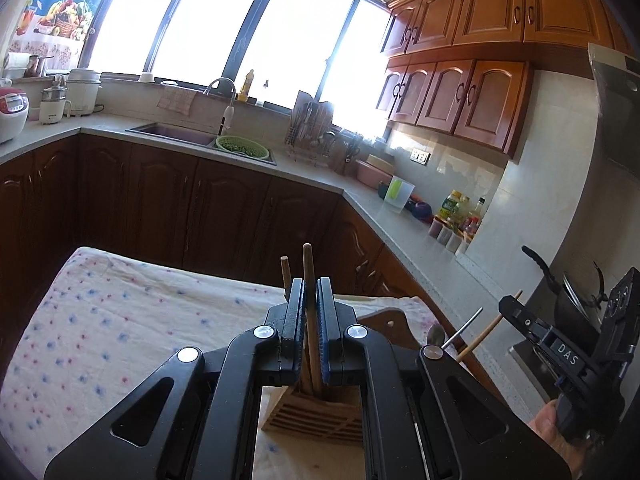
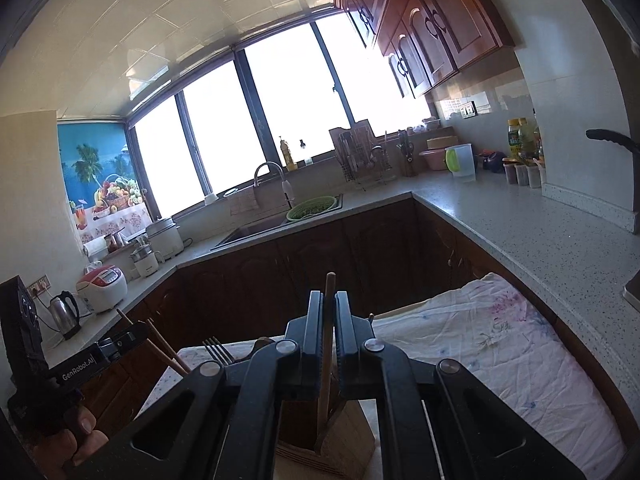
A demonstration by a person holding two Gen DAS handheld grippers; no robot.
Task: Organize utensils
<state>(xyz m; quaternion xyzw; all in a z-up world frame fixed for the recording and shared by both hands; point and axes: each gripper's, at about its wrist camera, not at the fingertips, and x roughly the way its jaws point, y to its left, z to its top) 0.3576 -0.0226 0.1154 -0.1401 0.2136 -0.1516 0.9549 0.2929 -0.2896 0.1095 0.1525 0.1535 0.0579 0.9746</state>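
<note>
My left gripper [image 1: 311, 286] is shut on a wooden chopstick [image 1: 308, 264] that stands nearly upright; a second chopstick [image 1: 285, 274] pokes up just behind its left finger. The stick's lower end runs down to the slatted wooden utensil holder [image 1: 316, 416] on the flowered cloth [image 1: 100, 320]. My right gripper [image 2: 329, 298] is shut on another wooden chopstick [image 2: 329, 292], whose lower end enters the same holder [image 2: 348, 436]. Each gripper shows in the other's view: the right one [image 1: 510, 308] with its stick, the left one [image 2: 138, 330] with two sticks. A fork [image 2: 218, 350] rises beside the holder.
Dark cabinets and a grey L-shaped counter [image 2: 520, 236] lie beyond the cloth-covered table. A sink with a green colander [image 1: 242, 147], a dish rack [image 1: 310, 128], bottles [image 1: 456, 204] and a black pot [image 1: 576, 300] sit along it. A kettle [image 2: 64, 314] and rice cooker [image 2: 102, 288] stand left.
</note>
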